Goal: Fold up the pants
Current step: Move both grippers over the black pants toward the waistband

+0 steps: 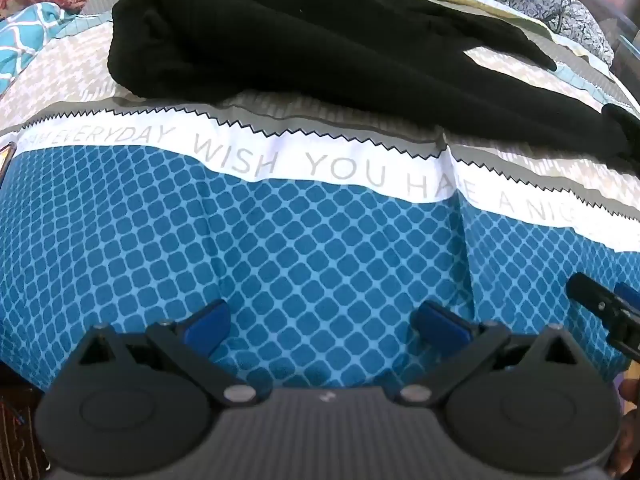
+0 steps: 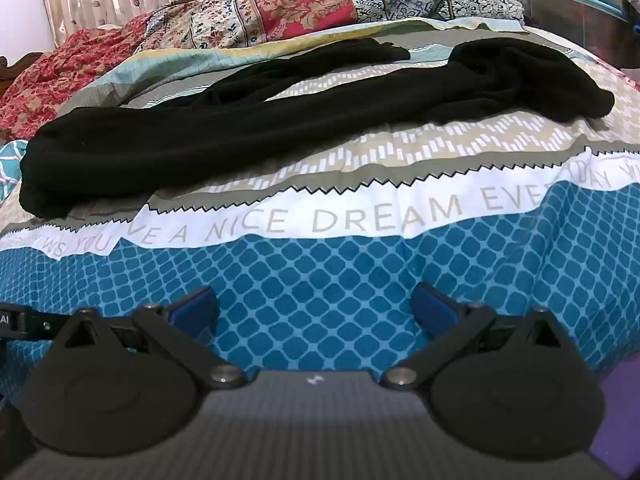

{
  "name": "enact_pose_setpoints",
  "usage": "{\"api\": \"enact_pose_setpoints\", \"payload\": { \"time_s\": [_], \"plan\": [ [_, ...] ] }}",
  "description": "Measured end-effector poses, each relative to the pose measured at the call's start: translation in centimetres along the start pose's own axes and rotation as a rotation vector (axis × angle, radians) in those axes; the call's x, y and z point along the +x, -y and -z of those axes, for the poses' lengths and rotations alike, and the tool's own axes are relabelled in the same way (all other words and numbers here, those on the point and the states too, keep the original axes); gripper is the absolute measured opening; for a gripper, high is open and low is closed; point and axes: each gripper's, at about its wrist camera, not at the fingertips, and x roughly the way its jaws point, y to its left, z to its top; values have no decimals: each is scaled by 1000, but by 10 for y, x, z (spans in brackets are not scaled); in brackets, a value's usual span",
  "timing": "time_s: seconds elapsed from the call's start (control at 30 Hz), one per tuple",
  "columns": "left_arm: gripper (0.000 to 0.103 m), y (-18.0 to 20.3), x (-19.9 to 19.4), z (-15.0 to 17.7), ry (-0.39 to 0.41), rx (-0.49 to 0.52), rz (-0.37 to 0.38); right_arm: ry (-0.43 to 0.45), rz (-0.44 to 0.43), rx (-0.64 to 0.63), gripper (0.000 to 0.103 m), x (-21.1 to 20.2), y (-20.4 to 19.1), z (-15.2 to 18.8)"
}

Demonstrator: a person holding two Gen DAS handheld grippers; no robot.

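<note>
Both claws sit close to the cameras, low over the blue part of the bed cover (image 2: 320,280). In its own view the left claw (image 1: 322,322) has its jaws wide apart, with nothing between them. The right claw (image 2: 314,306) is wide too, and it holds nothing. Farther up the bed lie the black pants (image 2: 224,128). They are stretched long across the bed, past the white strip with words (image 2: 360,212), well apart from both claws. The pants look bunched and a bit twisted, with one leg splayed away from the other. No fold looks made yet. I think the step now is to reach in and grab the pants. To do it well, each claw should go to one end, pinch just the cloth edge and not the bed cover under it, then pull the pants flat before any fold.
</note>
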Motion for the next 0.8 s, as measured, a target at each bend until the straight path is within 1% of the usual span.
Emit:
{"api": "enact_pose_setpoints", "payload": {
  "time_s": [0.17,0.27,0.3,0.33,0.4,0.47,0.5,0.53,0.57,0.63,0.67,0.73,0.77,0.8],
  "plan": [
    [103,-3,2,6,18,13,7,-3,0,-1,103,1,0,0],
    [103,-5,-5,8,12,72,27,-5,3,-5,103,1,0,0],
    [102,-1,-7,4,13,72,34,-5,2,-5,103,0,-4,1],
    [101,-7,-17,2,60,56,39,-5,1,-5,103,-1,-4,1],
    [100,-22,-41,-7,190,55,1,-5,2,-8,103,-1,-4,2],
    [101,-41,-64,-23,320,68,-56,-8,7,-10,103,-1,-4,0],
    [101,-54,-74,-33,373,55,-87,-9,10,-14,103,-1,-5,0],
    [102,-65,-79,-49,394,35,-106,-10,11,-17,103,1,-5,0],
    [102,-87,-87,-68,425,-20,-121,-11,10,-17,103,2,-3,-1],
    [103,-112,-87,-92,451,-71,-103,-12,14,-19,103,3,-3,-1],
    [103,-123,-77,-108,456,-88,-110,-12,16,-19,103,4,-4,-1],
    [103,-134,-60,-130,445,-111,-149,-13,21,-20,103,4,-5,-1],
    [103,-140,-50,-142,434,-121,-143,-14,24,-20,103,5,-5,-1],
    [103,-144,-42,-149,422,-126,-118,-15,25,-20,103,4,-5,-2]
  ]
}}
